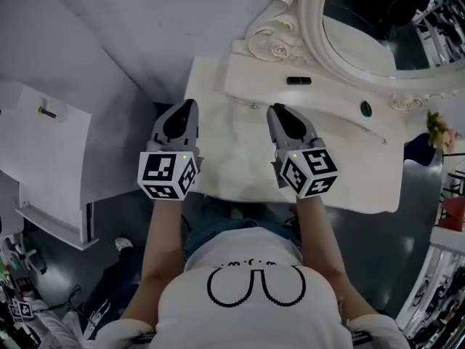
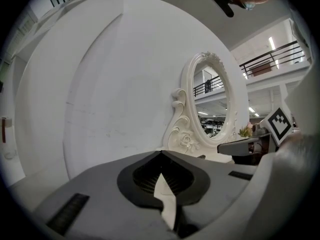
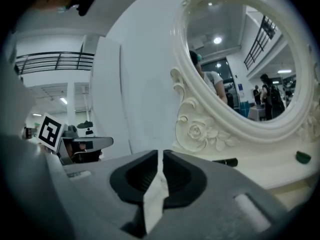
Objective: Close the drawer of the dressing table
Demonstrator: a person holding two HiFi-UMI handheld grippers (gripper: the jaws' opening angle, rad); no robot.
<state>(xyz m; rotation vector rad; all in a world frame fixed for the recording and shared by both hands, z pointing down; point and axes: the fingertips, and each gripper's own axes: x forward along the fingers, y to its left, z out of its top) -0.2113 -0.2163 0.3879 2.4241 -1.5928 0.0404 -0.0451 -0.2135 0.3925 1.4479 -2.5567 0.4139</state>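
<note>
The white dressing table (image 1: pixel 240 158) lies below me, its oval mirror (image 1: pixel 378 20) at the top right. No pulled-out drawer shows; my arms and body hide the table's front. My left gripper (image 1: pixel 190 105) hovers over the table's left edge and my right gripper (image 1: pixel 275 110) over its middle, both pointing toward the mirror. In the left gripper view the left gripper (image 2: pixel 161 153) has its jaws together with nothing between them. In the right gripper view the right gripper (image 3: pixel 161 153) shows only a thin slit and holds nothing.
A black tube (image 1: pixel 298 81) and a dark green item (image 1: pixel 366 108) lie on the raised shelf under the mirror. A white cabinet (image 1: pixel 43 158) stands at the left and a white wall behind. Flowers (image 1: pixel 438 129) stand beyond the table's right end.
</note>
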